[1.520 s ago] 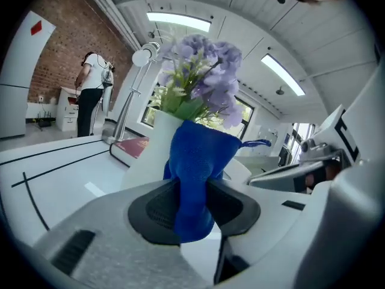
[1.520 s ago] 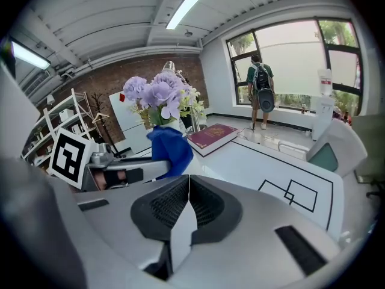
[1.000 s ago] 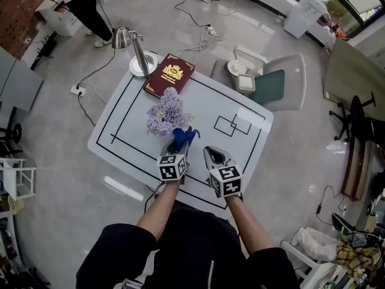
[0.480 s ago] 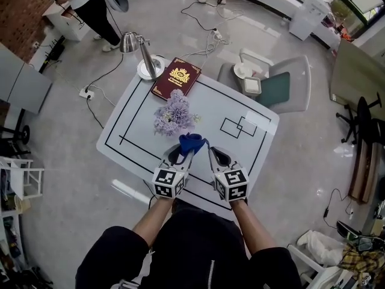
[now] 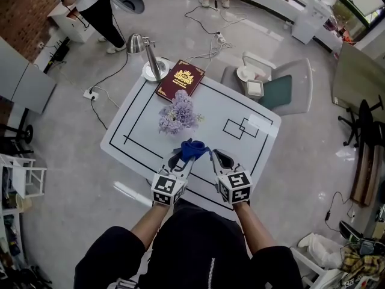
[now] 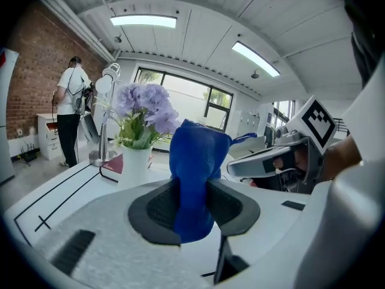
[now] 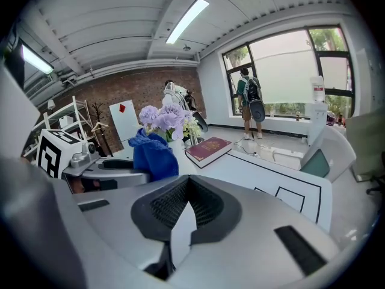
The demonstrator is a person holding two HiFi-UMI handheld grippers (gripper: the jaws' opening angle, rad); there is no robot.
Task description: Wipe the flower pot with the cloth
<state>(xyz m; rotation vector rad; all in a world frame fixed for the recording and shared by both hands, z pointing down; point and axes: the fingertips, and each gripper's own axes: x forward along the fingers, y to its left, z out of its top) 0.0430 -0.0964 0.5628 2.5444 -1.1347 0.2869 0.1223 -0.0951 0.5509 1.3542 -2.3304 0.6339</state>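
Note:
A white flower pot (image 6: 135, 166) with purple flowers (image 5: 178, 114) stands upright near the middle of the white table (image 5: 138, 110). My left gripper (image 5: 182, 159) is shut on a blue cloth (image 5: 192, 149), which bunches up above the jaws (image 6: 195, 161). The cloth hangs in the air at the near side of the pot and a little to its right, apart from it. My right gripper (image 5: 218, 159) is close beside the left one, shut, with nothing between its jaws (image 7: 187, 188). In the right gripper view the cloth (image 7: 153, 154) and the flowers (image 7: 163, 120) show to the left.
A dark red book (image 5: 181, 79) lies on the table's far side next to a metal desk lamp (image 5: 150, 56). A grey chair (image 5: 283, 86) with white containers stands behind the table on the right. Cables run over the floor. A person (image 5: 90, 8) stands far left.
My left gripper has drawn the blue cloth back from beside the flowers toward me and to the right. The right gripper has closed in next to it.

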